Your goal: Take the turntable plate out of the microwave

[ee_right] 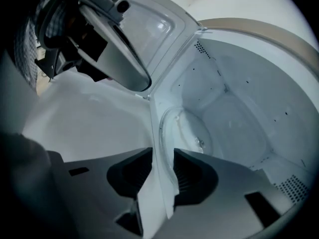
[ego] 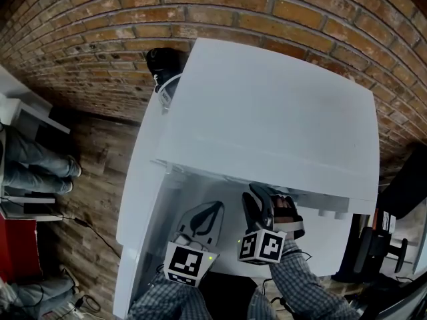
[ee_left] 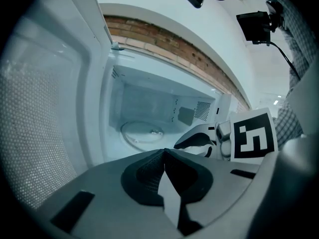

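Note:
The glass turntable plate (ee_left: 142, 132) lies flat on the floor of the white microwave (ego: 267, 112), whose door (ego: 143, 199) stands swung open to the left. In the head view the oven's top hides the plate. My left gripper (ee_left: 164, 153) is shut with nothing between its pads and hovers in front of the opening (ego: 207, 209). My right gripper (ee_right: 162, 158) is open, rolled on its side at the cavity's front edge, short of the plate (ee_right: 187, 133); that white edge shows in the gap between its jaws. In the head view the right gripper (ego: 257, 195) reaches into the opening.
A brick wall (ego: 100, 19) runs behind the microwave, with a black object (ego: 163, 62) at its back left corner. Someone's legs (ego: 33, 165) stand on the wooden floor to the left. A black stand (ego: 367, 245) is at the right.

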The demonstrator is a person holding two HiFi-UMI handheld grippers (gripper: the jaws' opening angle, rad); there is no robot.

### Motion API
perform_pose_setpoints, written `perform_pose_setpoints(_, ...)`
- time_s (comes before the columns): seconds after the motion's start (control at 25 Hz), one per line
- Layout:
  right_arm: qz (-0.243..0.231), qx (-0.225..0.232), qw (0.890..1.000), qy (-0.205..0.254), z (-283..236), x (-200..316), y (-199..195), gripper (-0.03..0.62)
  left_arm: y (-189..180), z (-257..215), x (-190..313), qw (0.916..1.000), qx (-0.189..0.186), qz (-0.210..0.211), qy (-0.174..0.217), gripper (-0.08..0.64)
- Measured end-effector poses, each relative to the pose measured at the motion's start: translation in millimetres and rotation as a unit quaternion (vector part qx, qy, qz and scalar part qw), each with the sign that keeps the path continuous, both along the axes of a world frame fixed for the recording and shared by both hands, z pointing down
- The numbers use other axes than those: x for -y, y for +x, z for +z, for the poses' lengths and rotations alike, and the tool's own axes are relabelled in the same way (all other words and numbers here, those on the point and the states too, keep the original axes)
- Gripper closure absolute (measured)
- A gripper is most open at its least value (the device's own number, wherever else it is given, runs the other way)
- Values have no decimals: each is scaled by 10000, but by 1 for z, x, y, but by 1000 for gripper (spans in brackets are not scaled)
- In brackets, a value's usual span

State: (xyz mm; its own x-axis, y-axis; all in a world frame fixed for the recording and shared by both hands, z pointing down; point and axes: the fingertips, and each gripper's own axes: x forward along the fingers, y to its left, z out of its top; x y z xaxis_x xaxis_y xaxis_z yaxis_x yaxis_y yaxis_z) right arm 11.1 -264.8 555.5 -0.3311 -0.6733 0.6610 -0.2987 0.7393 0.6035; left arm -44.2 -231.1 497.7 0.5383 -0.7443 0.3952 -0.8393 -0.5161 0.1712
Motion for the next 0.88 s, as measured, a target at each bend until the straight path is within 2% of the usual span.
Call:
perform_pose_setpoints(0.36,-215,-564,9976,350,6,17,-4,480,-3,3,2,10000,-36,-65,-57,551)
perform_pose_setpoints(0.56,-376,-904,9938,522,5,15,-4,502,-2,3,2,9999,-64,-83,-78,551)
perform_pose_setpoints(0.72,-373,-874,9942,510,3,10,-8,520,-1,6,3,9998,-90,-74,-129,551)
perform_pose_setpoints(0.88,-376,-928,9918,788,-7,10,-9,534,2,11,2,9996,-101,-10,-254,551)
